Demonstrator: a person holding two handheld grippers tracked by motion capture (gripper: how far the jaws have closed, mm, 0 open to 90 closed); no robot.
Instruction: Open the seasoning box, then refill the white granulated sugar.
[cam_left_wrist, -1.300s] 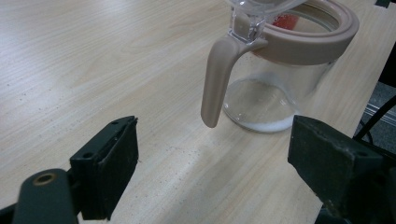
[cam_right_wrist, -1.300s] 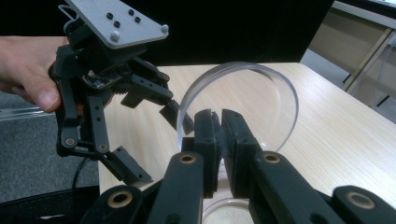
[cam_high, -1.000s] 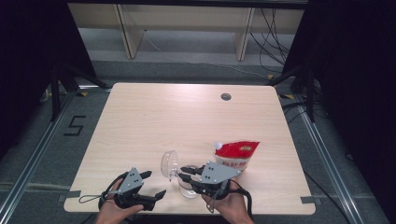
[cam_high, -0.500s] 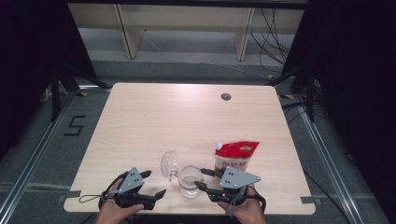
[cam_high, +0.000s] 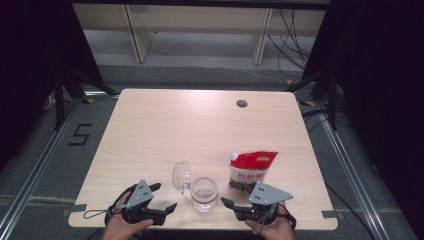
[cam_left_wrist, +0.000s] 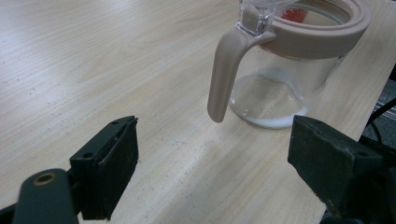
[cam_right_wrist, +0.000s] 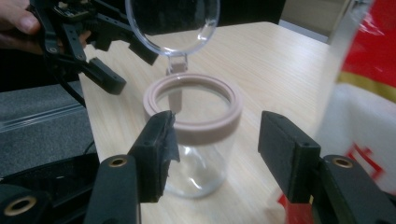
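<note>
High view: glass jar (cam_high: 205, 193) is being flanked at table (cam_high: 200, 125) front edge by left gripper (cam_high: 161, 197) and right gripper (cam_high: 234, 195), lid (cam_high: 181, 176) hinged up, red pouch (cam_high: 251, 166) just behind | Left gripper view: jaws are being held apart, empty, jar handle (cam_left_wrist: 225, 74) ahead | Right gripper view: jaws are being kept spread, empty, before jar.

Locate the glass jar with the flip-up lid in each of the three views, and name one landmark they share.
High view: the glass jar stands near the table's front edge, between the two claws, lid open.
Left gripper view: the jar is at upper right, its beige handle toward the camera.
Right gripper view: the jar is at centre, beyond the open jaws.
Shared landmark: the red pouch, at the right edge of the right gripper view and showing red through the jar's glass in the left gripper view.
</note>
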